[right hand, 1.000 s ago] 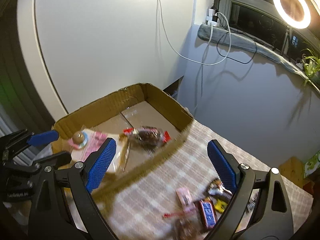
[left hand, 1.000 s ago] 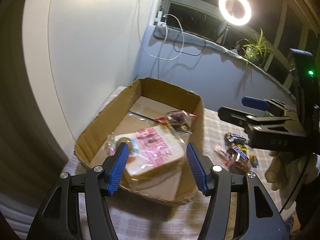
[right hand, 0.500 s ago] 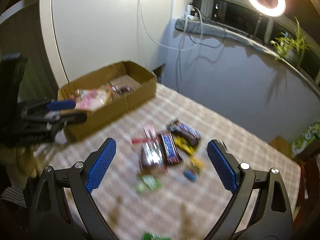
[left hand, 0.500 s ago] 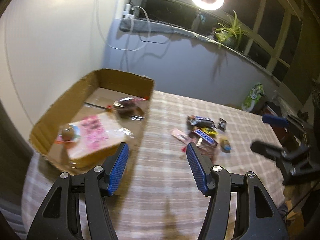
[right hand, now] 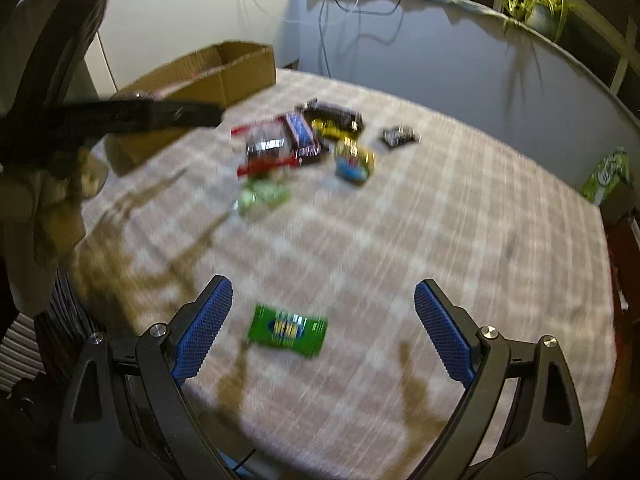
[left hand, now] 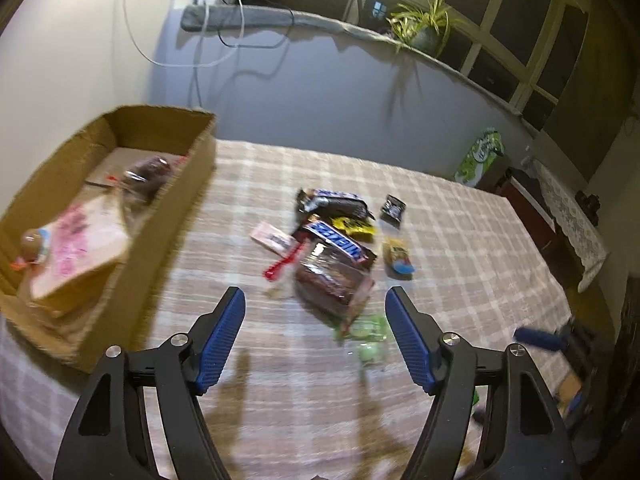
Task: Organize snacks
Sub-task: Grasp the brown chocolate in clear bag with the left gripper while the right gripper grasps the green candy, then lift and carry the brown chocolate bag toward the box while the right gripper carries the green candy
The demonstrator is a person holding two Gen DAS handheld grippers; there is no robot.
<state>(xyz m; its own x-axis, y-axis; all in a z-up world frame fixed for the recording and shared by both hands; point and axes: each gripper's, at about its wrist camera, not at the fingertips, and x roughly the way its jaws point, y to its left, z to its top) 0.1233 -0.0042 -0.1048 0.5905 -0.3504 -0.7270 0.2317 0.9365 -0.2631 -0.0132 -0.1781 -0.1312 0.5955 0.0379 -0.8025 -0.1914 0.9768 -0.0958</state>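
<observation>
A cardboard box (left hand: 188,184) stands at the left of the checked table; it holds a pink-printed bread pack (left hand: 86,246) and a dark wrapped snack (left hand: 146,170). A pile of snacks lies mid-table: a Snickers bar (left hand: 340,242), a brown pack (left hand: 330,280), a green pack (left hand: 366,328). My left gripper (left hand: 314,334) is open and empty, just short of the pile. My right gripper (right hand: 322,330) is open and empty, above a green packet (right hand: 286,330). The pile (right hand: 300,140) and the box (right hand: 224,74) lie farther off in the right wrist view.
The left gripper's arm (right hand: 112,116) crosses the left of the right wrist view. A wall and a window ledge with a plant (left hand: 424,28) lie behind the table. A green bag (left hand: 482,156) stands past the table's far right edge.
Both grippers have swung away from the box toward the snack pile on the table. The green packet has come into the right wrist view between the fingers. Both stay open.
</observation>
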